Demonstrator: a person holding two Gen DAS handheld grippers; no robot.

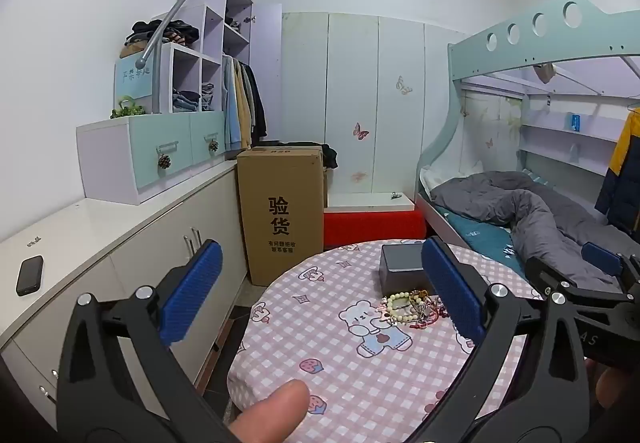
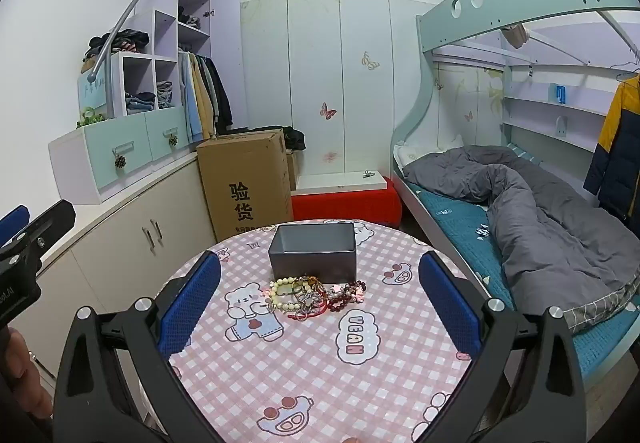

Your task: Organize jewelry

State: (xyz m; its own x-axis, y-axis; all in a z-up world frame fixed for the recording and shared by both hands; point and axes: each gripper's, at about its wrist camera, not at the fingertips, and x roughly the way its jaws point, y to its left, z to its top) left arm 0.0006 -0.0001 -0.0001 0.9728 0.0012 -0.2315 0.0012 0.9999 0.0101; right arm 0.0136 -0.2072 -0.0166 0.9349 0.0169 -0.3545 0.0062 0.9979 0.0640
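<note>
We are holding the left tool (image 1: 320,299) above the near left part of the round counter (image 2: 320,383), its blue pads (image 1: 192,293) spread wide apart and nothing between them. We are holding the right tool (image 2: 320,303) over the near edge of the same counter, and it too is released, its blue pads (image 2: 450,303) standing far apart with only the checked cloth showing between them. Neither tool is touching anything on the counter.

The jewelry pile (image 2: 316,297) is lying about the middle of the counter, on the pink checked cloth. In it we are seeing a pale bead bracelet (image 2: 280,293) at the left side, a dark red bead bracelet (image 2: 348,295) at the right side, and a tangle of thinner pieces and red cord between them, too small for us to sort out. The grey box (image 2: 314,253) is standing just behind the pile, toward the far edge of the counter, open at the top; we cannot tell whether the pile is touching its front wall.

In the left wrist view the right tool (image 1: 600,263) is showing at the right, beside the counter's right edge, and a thumb (image 1: 276,407) is resting at the bottom.
</note>
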